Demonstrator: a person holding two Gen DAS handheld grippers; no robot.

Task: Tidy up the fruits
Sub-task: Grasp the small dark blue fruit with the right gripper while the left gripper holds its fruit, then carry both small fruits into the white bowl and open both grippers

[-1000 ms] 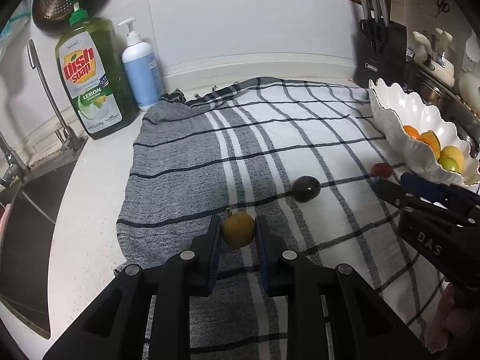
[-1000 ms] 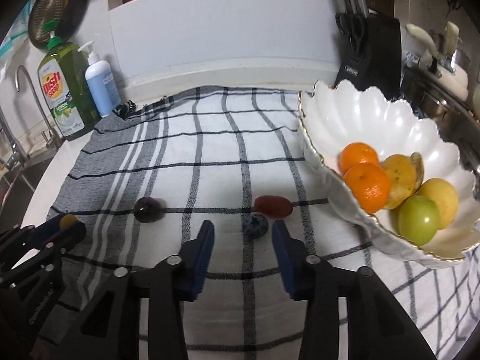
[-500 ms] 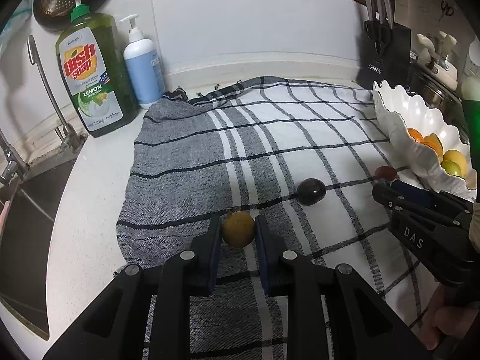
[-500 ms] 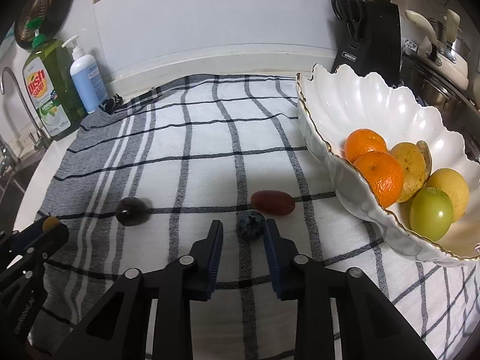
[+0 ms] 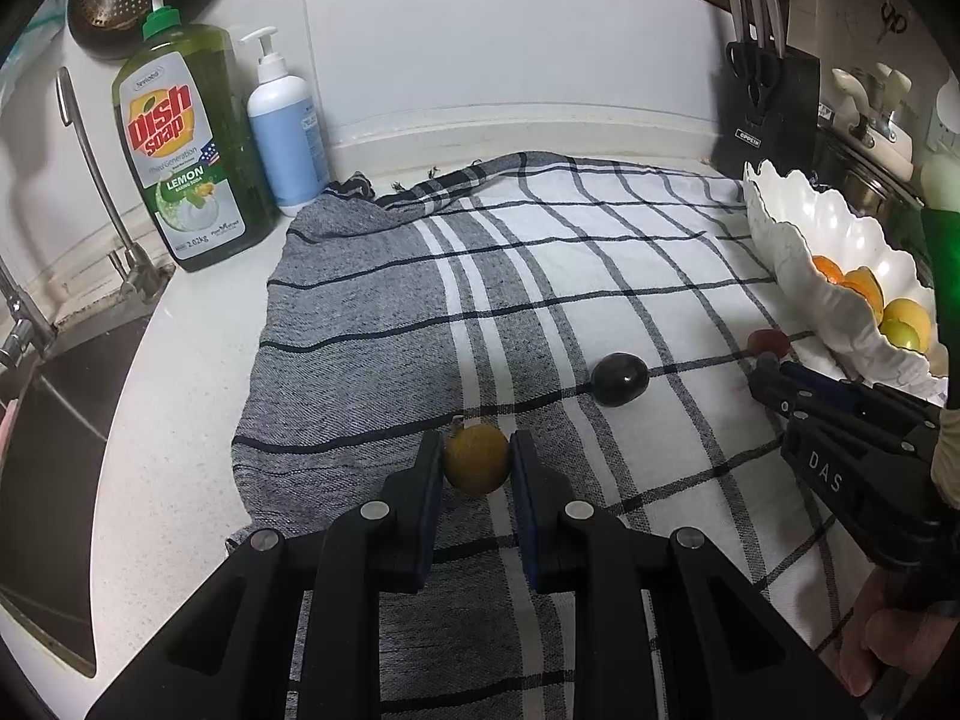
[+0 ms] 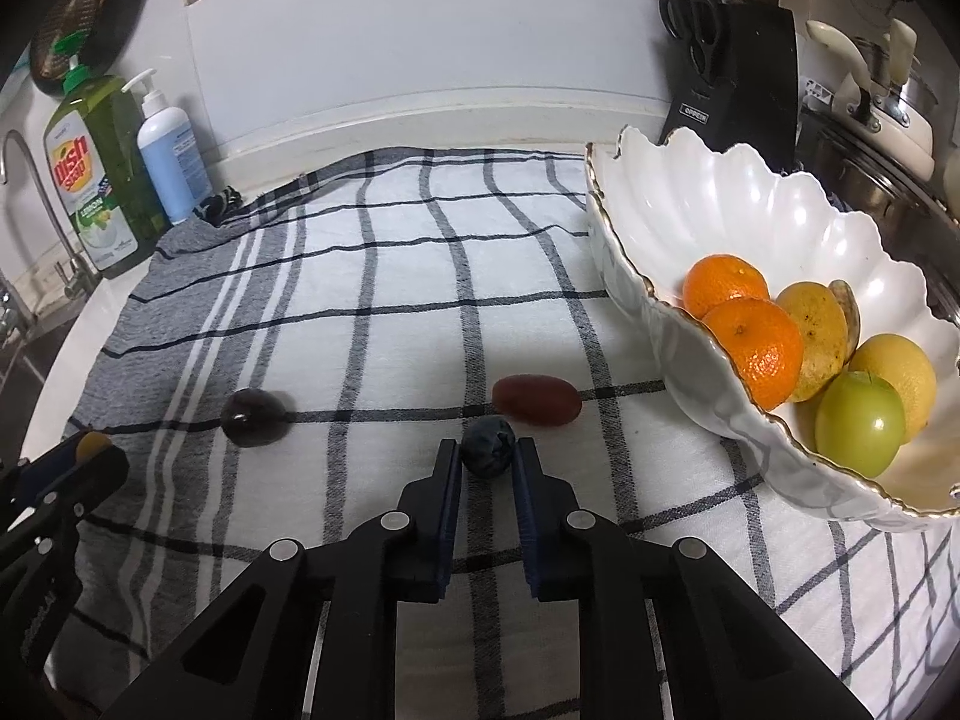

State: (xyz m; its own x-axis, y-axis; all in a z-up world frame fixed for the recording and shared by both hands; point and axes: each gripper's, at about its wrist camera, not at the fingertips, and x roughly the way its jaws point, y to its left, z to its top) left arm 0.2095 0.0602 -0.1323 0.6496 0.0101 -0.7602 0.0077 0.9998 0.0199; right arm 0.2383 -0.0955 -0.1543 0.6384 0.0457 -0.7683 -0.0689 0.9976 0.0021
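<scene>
My left gripper [image 5: 476, 461] is shut on a small yellow fruit [image 5: 476, 459] on the checked cloth [image 5: 540, 276]. My right gripper [image 6: 487, 457] is shut on a dark blue berry [image 6: 489, 445], and it also shows at the right of the left wrist view [image 5: 765, 367]. A dark plum [image 5: 619, 378] lies between the grippers and shows in the right wrist view [image 6: 254, 417]. A red oval fruit [image 6: 537, 399] lies just beyond the berry. The white scalloped bowl [image 6: 690, 222] at the right holds oranges, yellow fruits and a green apple [image 6: 859, 423].
A dish soap bottle [image 5: 186, 150] and a white pump bottle [image 5: 282, 132] stand at the back left beside the sink [image 5: 54, 432] and its tap. A black knife block [image 5: 771, 111] stands at the back right, and pots stand behind the bowl.
My right gripper has closed from open onto the blue berry. My left gripper stays shut on the yellow fruit.
</scene>
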